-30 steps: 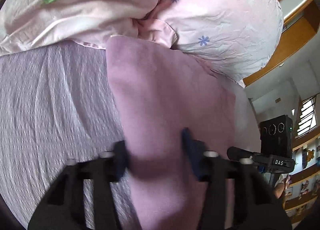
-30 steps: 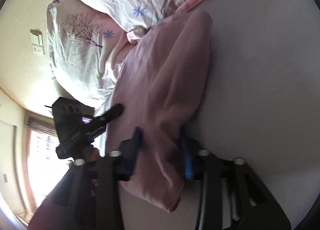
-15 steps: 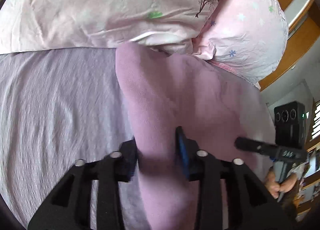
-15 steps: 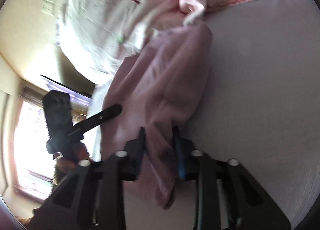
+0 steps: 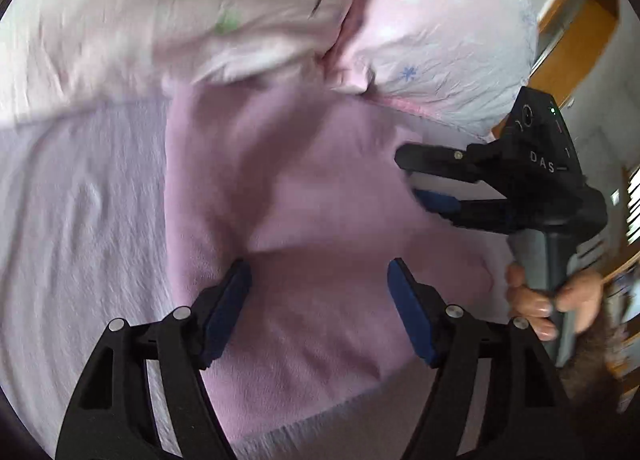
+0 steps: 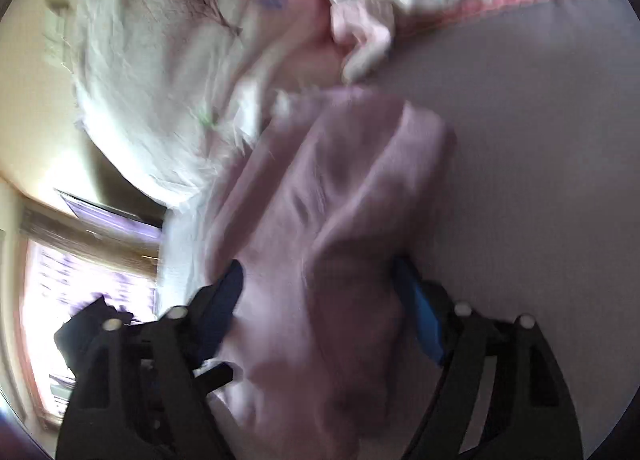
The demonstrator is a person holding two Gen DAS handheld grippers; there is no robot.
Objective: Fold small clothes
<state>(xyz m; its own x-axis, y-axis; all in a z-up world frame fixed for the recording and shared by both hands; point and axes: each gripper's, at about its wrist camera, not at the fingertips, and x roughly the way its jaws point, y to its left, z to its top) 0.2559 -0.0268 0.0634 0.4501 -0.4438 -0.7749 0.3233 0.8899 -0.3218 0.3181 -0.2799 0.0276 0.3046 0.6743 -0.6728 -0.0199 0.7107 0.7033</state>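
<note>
A pink garment lies folded on the lilac bed sheet. In the left wrist view my left gripper is open, its jaws wide apart just above the garment's near fold. My right gripper shows at the right of that view, a hand on its handle. In the right wrist view the right gripper is open with its jaws spread around a bunched part of the garment. The picture is blurred.
Pale pink flowered pillows lie just beyond the garment and also show in the right wrist view. A wooden bed frame is at the far right. A bright window is at the left.
Both grippers were shut on the garment half a second ago and have opened and let it go. The garment now lies folded over on the sheet.
</note>
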